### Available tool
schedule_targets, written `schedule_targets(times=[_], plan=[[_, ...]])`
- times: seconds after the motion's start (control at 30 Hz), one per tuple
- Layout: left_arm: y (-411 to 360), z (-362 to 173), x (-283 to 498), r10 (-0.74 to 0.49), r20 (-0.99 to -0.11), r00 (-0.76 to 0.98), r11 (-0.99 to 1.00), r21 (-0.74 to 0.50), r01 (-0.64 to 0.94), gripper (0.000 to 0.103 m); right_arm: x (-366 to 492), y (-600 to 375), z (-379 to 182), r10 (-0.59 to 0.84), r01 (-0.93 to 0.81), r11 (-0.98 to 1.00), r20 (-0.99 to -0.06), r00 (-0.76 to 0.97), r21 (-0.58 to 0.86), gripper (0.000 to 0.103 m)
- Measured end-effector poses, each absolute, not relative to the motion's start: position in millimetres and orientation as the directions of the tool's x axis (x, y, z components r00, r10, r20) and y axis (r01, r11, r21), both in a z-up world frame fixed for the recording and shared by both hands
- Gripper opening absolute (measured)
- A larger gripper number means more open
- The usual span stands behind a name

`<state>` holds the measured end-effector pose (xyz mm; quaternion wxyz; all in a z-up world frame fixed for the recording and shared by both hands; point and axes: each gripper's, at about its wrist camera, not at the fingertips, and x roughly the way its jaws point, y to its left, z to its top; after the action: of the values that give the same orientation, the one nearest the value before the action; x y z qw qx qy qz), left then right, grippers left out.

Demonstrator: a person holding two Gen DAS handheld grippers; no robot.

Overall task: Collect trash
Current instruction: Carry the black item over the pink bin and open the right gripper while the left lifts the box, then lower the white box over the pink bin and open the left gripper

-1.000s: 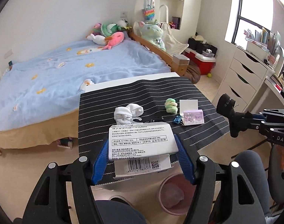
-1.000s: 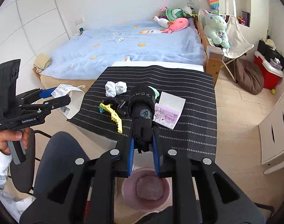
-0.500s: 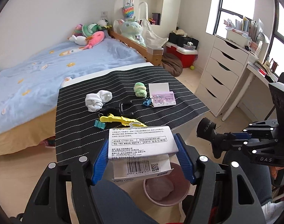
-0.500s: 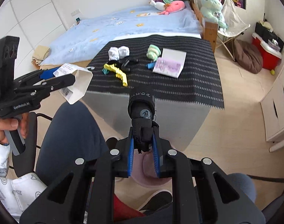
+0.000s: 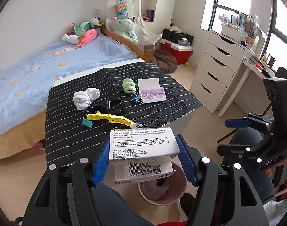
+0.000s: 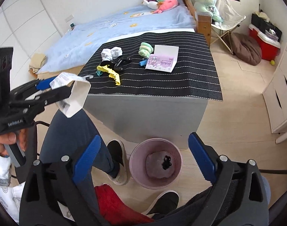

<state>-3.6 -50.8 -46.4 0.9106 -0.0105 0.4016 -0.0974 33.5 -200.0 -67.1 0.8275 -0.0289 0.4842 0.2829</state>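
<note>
Right wrist view: a pink bin [image 6: 155, 162] is seen on the floor at six o'clock, below the opening, empty right gripper [image 6: 143, 159]; a white paper package [image 5: 143, 150] is clamped by the left gripper [image 5: 143, 156] at nine o'clock

Black hand-held gripper [image 6: 141, 160] w/ blue ribbed pads, silver screws; navy trousers [image 6: 72, 130].
</note>
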Motion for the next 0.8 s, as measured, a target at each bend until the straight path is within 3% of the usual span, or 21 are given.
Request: schedule_targets(times=[0.73, 0.77, 0.8], plan=[[-109, -46, 3, -0.319, -0.731, 0.603, 0.924, -0.097, 0.37, 0.065, 29, -259, -41, 0.321, -0.336, 0.928, -0.801, 0.505, 0.161, 0.097], [-111, -46, 3, -0.322, -0.731, 0.602, 0.922, -0.098, 0.374, 0.069, 29, -260, -41, 0.32, -0.332, 0.929, -0.801, 0.506, 0.162, 0.097], [-112, -45, 3, -0.328, -0.727, 0.603, 0.92, -0.102, 0.378, 0.085, 30, -262, -41, 0.32, -0.328, 0.93, -0.8, 0.508, 0.163, 0.097]])
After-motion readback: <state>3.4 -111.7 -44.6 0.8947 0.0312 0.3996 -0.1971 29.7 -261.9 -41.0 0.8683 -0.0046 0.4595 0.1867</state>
